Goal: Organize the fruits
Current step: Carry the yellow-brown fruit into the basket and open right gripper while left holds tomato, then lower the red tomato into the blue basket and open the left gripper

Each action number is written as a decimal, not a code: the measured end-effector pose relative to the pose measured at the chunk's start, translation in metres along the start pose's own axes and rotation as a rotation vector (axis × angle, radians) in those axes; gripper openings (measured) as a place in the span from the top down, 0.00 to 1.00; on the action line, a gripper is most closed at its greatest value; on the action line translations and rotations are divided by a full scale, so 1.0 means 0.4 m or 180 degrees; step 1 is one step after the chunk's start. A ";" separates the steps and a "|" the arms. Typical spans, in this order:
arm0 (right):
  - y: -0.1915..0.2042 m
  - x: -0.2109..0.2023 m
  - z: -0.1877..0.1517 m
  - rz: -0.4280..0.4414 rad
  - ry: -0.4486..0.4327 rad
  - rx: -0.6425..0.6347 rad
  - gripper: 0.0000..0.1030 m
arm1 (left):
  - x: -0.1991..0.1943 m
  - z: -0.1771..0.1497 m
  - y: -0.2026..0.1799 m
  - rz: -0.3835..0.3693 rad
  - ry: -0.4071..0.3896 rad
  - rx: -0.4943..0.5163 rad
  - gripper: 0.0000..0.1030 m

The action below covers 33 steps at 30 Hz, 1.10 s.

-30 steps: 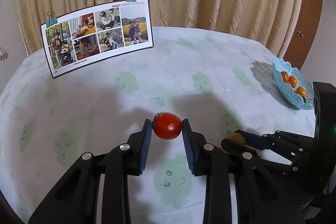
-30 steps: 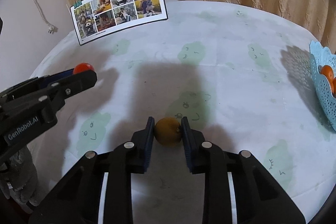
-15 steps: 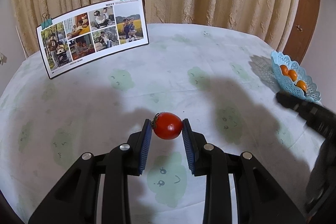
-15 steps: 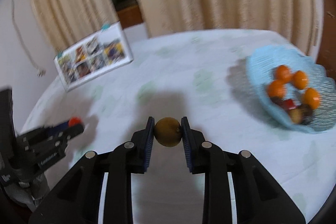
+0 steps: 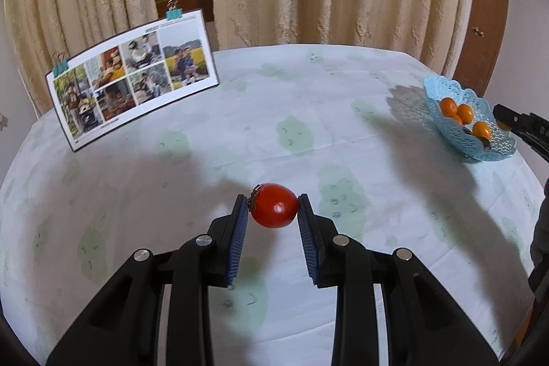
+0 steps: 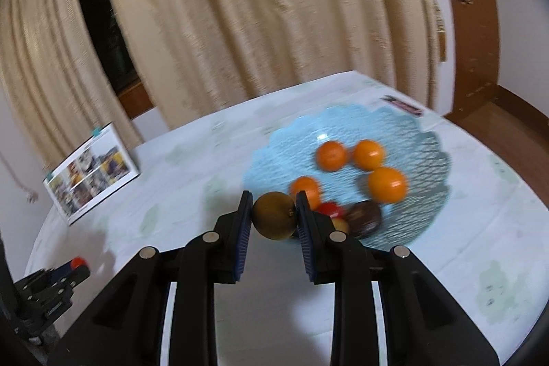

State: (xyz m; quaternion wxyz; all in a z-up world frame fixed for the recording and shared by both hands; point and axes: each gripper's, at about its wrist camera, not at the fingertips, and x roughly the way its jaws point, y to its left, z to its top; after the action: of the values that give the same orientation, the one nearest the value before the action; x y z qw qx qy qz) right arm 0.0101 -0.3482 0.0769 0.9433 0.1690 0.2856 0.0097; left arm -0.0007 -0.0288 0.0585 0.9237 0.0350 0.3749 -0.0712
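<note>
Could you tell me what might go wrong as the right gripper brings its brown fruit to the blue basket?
The brown fruit in the right gripper could land on the oranges crowded in the basket and roll out. The left gripper pinches the round tomato at its fingertips; it may slip.

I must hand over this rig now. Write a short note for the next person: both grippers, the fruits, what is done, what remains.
Left gripper: jaws shut on a round red tomato, above the tablecloth, away from the basket.
Right gripper: jaws shut on a round brown-green fruit, at the near edge of the light blue lace-pattern plastic basket.
Done: four oranges and some darker fruits are in the basket.
Left: release both held fruits into it.
</note>
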 end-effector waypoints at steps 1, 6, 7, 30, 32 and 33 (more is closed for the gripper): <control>-0.020 0.000 0.004 -0.0059 -0.0025 0.0038 0.74 | -0.001 0.003 -0.009 -0.0006 -0.0007 0.0023 0.71; -0.092 0.012 0.011 -0.0292 -0.0081 0.0134 0.74 | -0.003 0.020 -0.056 -0.0031 -0.0035 0.0134 0.71; -0.102 0.015 0.010 -0.0327 -0.0087 0.0149 0.74 | -0.003 0.022 -0.062 -0.0034 -0.0040 0.0149 0.71; -0.221 -0.064 -0.033 -0.1010 -0.0858 0.0463 0.43 | 0.015 0.144 -0.323 -0.0290 -0.0258 0.0713 0.71; -0.233 -0.070 -0.035 -0.1031 -0.0893 0.0544 0.41 | 0.018 0.163 -0.352 -0.0343 -0.0291 0.0755 0.71; -0.238 -0.074 -0.036 -0.1026 -0.0907 0.0579 0.41 | 0.021 0.172 -0.367 -0.0374 -0.0283 0.0755 0.71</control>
State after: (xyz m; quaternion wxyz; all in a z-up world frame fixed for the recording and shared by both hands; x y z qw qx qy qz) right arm -0.0300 -0.4369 0.0505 0.9443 0.2052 0.1725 -0.1908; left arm 0.0295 -0.1829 0.1004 0.9230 0.1188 0.3239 -0.1705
